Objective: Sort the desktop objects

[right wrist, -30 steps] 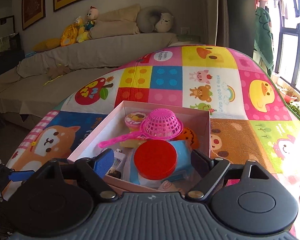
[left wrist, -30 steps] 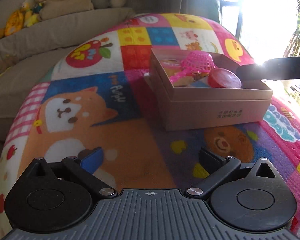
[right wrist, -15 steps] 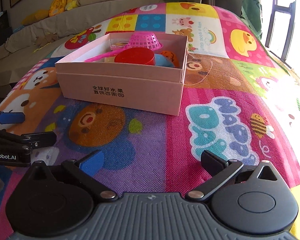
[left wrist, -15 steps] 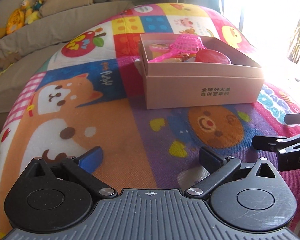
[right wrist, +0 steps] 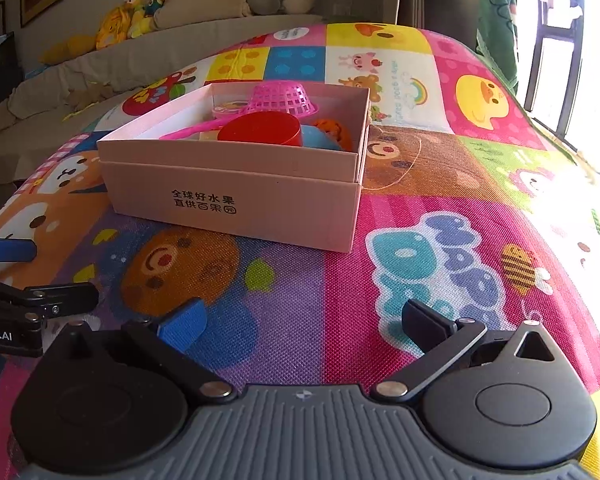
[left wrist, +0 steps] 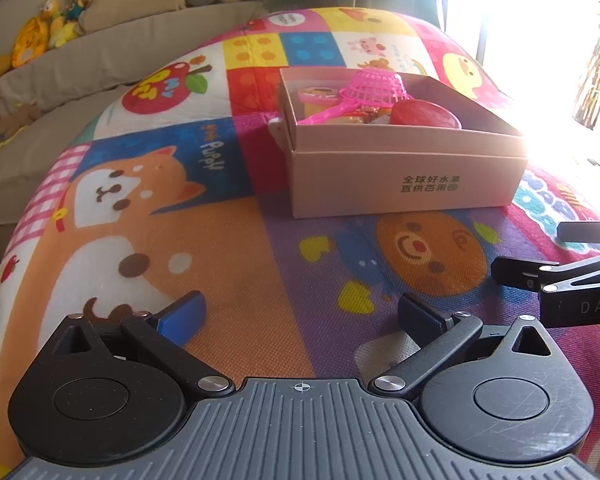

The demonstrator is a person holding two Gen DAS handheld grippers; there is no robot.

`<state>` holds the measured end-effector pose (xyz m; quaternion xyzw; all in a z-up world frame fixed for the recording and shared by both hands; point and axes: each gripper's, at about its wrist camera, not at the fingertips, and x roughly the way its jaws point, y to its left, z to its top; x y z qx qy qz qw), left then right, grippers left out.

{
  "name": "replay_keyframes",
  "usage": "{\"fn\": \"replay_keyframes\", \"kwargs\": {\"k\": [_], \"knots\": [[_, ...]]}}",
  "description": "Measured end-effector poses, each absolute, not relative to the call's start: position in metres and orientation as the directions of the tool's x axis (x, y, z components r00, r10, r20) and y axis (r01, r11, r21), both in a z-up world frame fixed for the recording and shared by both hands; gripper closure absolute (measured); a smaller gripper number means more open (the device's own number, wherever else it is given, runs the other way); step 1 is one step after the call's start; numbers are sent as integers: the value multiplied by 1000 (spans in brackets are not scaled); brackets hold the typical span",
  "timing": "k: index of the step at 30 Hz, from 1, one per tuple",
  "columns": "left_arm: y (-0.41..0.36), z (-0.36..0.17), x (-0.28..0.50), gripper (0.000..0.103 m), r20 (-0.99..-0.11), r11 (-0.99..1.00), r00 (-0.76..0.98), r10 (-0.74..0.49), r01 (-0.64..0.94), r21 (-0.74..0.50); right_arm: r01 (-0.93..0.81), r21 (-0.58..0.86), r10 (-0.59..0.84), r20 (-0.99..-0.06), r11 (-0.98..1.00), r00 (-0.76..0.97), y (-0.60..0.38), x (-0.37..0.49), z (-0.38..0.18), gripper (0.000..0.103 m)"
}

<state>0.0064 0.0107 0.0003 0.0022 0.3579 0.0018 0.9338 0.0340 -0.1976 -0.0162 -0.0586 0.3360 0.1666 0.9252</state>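
Note:
A pale cardboard box (left wrist: 404,176) (right wrist: 236,200) with printed characters sits on the colourful play mat (left wrist: 260,264). Inside it lie a pink plastic strainer (left wrist: 376,88) (right wrist: 284,100), a red round lid (left wrist: 424,114) (right wrist: 260,128), a yellow cup (left wrist: 318,98) and an orange toy (right wrist: 334,132). My left gripper (left wrist: 300,316) stands open and empty, low over the mat, well short of the box. My right gripper (right wrist: 304,320) is also open and empty, beside the left one. Each appears at the edge of the other's view.
A grey sofa (right wrist: 80,76) with plush toys (right wrist: 140,12) and cushions runs along the back left. Bright windows (left wrist: 540,40) glare on the right. The mat's right part (right wrist: 480,200) shows cartoon patches.
The right gripper has pulled back from above the box and dropped down to the mat beside the left one. The left gripper backed off slightly, then both held still.

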Motion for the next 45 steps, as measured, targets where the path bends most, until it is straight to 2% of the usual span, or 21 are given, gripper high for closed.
{"fn": "replay_keyframes", "kwargs": {"k": [45], "knots": [[10,-1,9,0,-669,1000,743,13,-3,16,-347,4,269,-641,938,719,-198,35,-16,0]]}}
